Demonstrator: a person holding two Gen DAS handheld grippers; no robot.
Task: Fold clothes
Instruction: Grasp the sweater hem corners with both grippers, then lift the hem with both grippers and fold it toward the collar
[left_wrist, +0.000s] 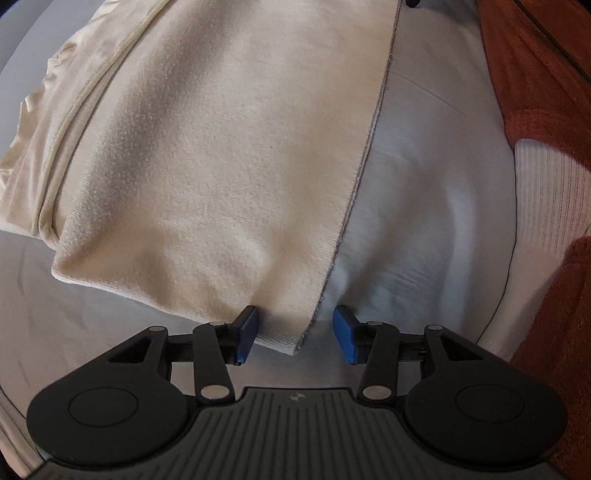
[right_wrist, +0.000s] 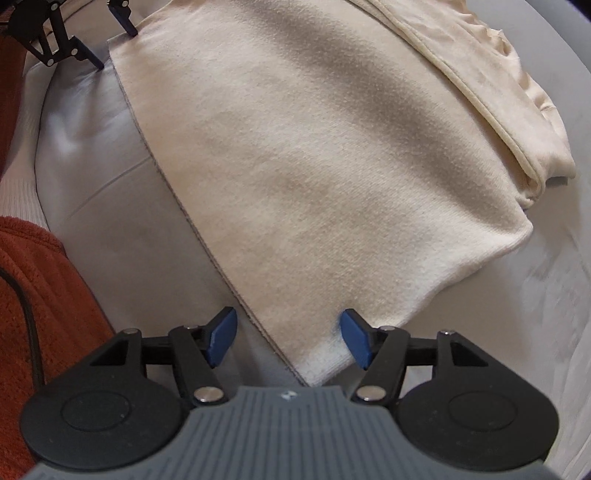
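Observation:
A cream garment (left_wrist: 207, 177) lies folded flat on a pale grey padded surface (left_wrist: 424, 206), its straight raw edge running up the middle. My left gripper (left_wrist: 295, 334) points down at the near corner, open; the corner lies loose between the blue pads (left_wrist: 245, 334). In the right wrist view the same cream garment (right_wrist: 314, 166) fills the frame. My right gripper (right_wrist: 289, 339) stands open over its other near corner, which sits between the pads without being pinched. The left gripper (right_wrist: 110, 38) shows at the top left, by the far corner.
Bunched cream cloth with a piped seam (left_wrist: 55, 122) lies along the garment's far side. Orange knit fabric (left_wrist: 535, 74) and a white ribbed cloth (left_wrist: 546, 192) border the surface. In the right wrist view, a black cable (right_wrist: 26, 314) crosses the orange knit fabric (right_wrist: 48, 266).

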